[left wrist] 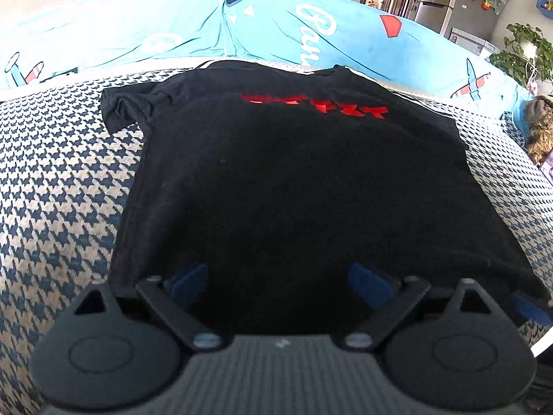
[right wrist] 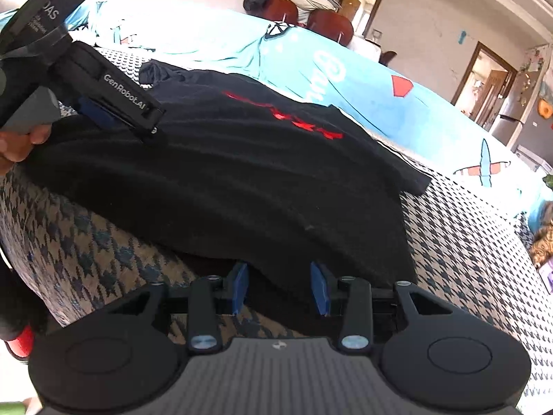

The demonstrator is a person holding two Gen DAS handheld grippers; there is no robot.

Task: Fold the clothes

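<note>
1. Here, in the left wrist view, the left gripper (left wrist: 280,278) sits low in the frame with fingers (left wrist: 188,276) spread wide over the hem of the black shirt (left wrist: 276,173), apparently ready to take it.
2. The shirt lies flat on the checked cover (left wrist: 52,190), mid-frame, its long axis running from hem at the bottom to collar at the top, red print (left wrist: 314,103) near the collar.
3. In the right wrist view, the right gripper (right wrist: 280,285) has fingers apart around the hem's edge, not yet pinching.

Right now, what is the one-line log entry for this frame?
stage: fold start | shirt: black, flat on sofa | left gripper: open over hem | right gripper: open astride hem
</note>
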